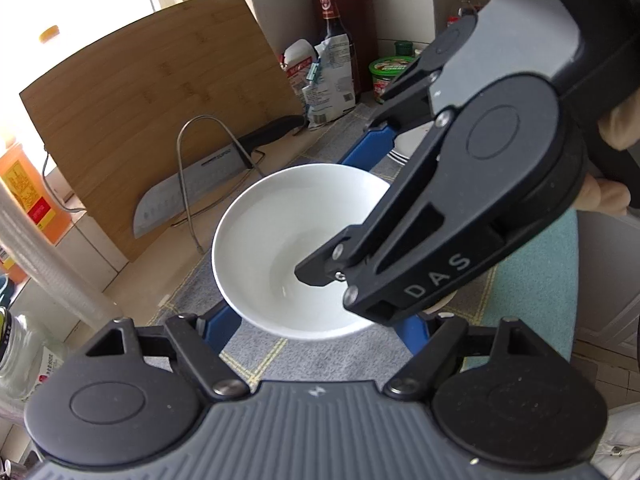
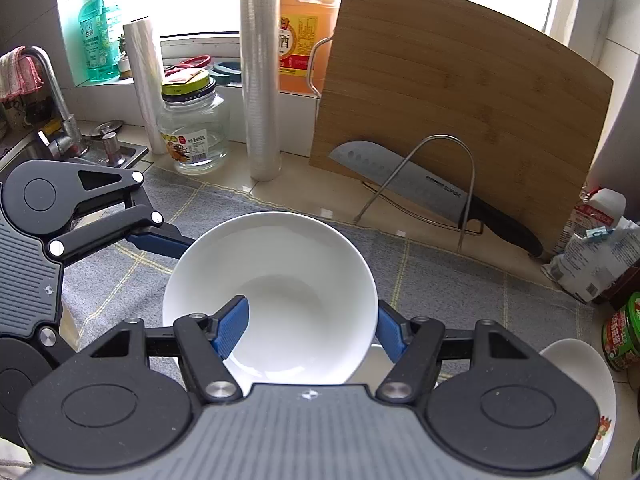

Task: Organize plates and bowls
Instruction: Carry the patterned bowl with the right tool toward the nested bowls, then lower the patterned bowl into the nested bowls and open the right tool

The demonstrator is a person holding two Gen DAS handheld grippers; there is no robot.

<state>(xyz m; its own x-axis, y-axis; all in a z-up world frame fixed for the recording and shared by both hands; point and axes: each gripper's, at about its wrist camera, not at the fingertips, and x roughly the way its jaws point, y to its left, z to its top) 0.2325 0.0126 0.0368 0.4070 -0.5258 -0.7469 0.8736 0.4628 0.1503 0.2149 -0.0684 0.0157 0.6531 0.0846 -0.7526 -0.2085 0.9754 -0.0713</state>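
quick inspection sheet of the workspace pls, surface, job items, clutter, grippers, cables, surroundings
surface: counter with grey checked mat.
job's things: white bowl upright; patterned plate at right.
clutter: cutting board leaning upright, knife in wire rack, glass jar, two wrap rolls, oil jug, bags, tubs.
grippers: right gripper straddles bowl's wall, one finger inside, one outside; contact unclear. left gripper flanks the bowl, open.
cables: nothing seen.
surroundings: bright window, sink and faucet at left.

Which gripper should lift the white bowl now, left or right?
Right, probably. The right gripper has one blue finger inside the white bowl and one outside, straddling its rim. The left gripper only flanks the bowl, fingers wide apart.
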